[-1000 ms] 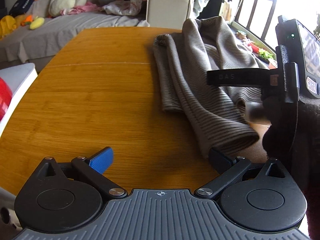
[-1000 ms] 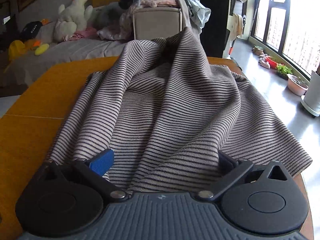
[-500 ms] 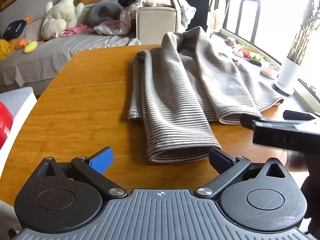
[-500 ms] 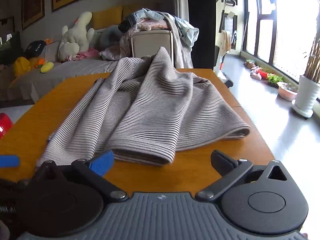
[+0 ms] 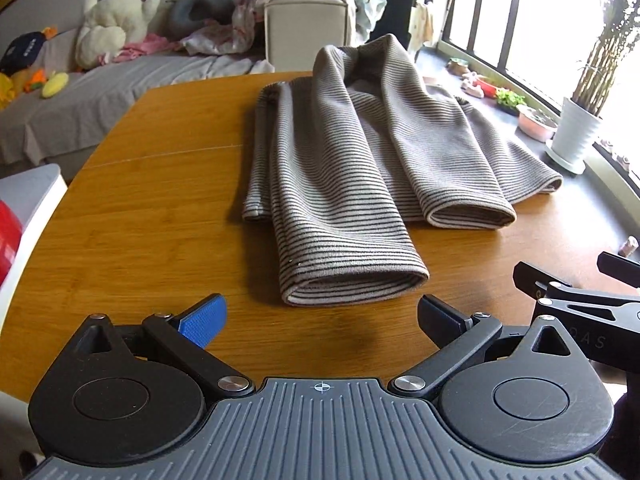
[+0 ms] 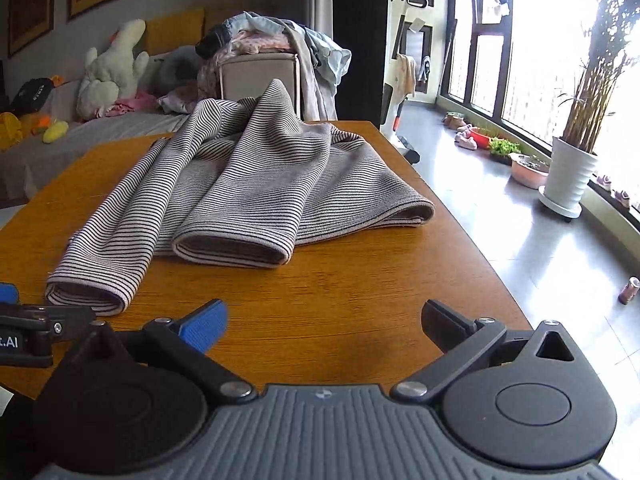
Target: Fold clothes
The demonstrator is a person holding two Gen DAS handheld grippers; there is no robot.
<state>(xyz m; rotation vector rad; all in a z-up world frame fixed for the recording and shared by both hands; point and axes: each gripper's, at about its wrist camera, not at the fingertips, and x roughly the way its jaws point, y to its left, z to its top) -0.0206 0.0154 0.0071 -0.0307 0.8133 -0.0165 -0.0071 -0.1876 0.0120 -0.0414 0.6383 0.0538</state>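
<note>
Two grippers are hovering low over the near edge of the table (image 5: pixel 160 208), side by side and apart from the cloth. Left gripper (image 5: pixel 320 322) is holding its jaws spread wide, gripping nothing; its blue pad (image 5: pixel 202 320) is showing on one finger. Right gripper (image 6: pixel 324 324) is likewise standing spread and empty, just beside the left one. Directly ahead, the striped garment (image 5: pixel 360 152) is lying on the wood, loosely folded lengthwise into overlapping rolls, its two rounded hems (image 6: pixel 236 248) pointing toward the grippers and not touching them. Its far end is bunching up into a raised peak. Beyond the table, a sofa (image 5: pixel 100 92) is carrying a plush toy (image 5: pixel 116 28) and heaped laundry. To the right, a potted plant (image 6: pixel 572 176) is standing by the window.
</note>
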